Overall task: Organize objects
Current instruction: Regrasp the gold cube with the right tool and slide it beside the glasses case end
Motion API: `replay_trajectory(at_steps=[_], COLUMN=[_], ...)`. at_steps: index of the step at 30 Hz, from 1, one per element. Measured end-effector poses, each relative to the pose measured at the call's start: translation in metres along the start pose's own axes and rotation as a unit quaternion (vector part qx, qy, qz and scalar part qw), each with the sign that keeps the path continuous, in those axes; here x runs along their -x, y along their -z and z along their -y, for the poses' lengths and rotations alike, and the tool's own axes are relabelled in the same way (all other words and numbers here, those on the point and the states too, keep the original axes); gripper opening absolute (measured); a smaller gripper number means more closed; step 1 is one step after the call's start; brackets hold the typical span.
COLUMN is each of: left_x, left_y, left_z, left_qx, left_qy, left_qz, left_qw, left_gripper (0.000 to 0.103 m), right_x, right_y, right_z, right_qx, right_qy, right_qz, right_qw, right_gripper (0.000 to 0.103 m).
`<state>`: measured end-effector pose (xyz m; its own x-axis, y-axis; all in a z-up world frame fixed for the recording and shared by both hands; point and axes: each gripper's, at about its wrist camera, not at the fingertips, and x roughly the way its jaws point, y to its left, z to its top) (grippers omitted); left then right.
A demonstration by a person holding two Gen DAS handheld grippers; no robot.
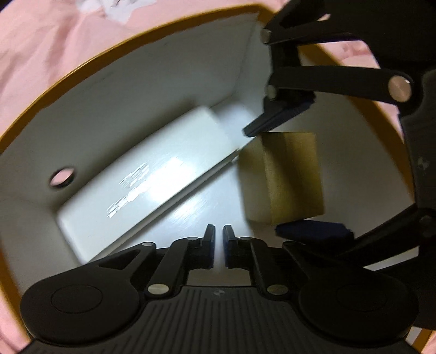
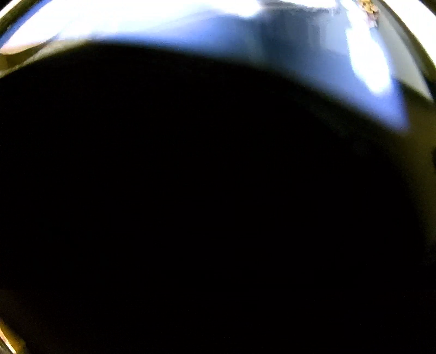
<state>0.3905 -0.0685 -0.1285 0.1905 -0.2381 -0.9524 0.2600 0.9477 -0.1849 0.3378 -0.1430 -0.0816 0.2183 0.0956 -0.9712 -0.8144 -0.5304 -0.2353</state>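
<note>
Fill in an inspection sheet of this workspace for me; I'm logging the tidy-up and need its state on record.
Surface: pink cloth under the box.
Job's things: open box, white inside with a yellow rim; a white slab and a tan block are inside it.
Clutter: white scraps on the cloth, too blurred to identify.
Grippers: left hand-held gripper shut, empty, above the box floor. Right hand-held gripper has a finger on either side of the block; contact unclear.
Cables: nothing seen.
Surroundings: right wrist view almost wholly dark, only blurred glare along the top.
</note>
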Motion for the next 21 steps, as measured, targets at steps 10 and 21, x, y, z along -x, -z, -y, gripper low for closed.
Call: replay_trajectory(at_steps=[10, 21], left_x=[0.009, 0.018], left_y=[0.021, 0.027], left_z=[-0.004, -0.007], left_qx=[-0.043, -0.042], left_qy=[-0.036, -0.035], left_qz=[-0.028, -0.01], left_qw=[0.998, 0.9984], left_gripper=[0.023, 0.032], right_x=[0.007, 0.004], right_y=[0.007, 0.026], right_z=[-0.011, -0.024], right_qx=[-0.012, -0.009], right_qy=[-0.016, 0.032], right_qz=[0.012, -0.026], right_qw=[1.0, 0.999], right_gripper=[0.06, 0.059])
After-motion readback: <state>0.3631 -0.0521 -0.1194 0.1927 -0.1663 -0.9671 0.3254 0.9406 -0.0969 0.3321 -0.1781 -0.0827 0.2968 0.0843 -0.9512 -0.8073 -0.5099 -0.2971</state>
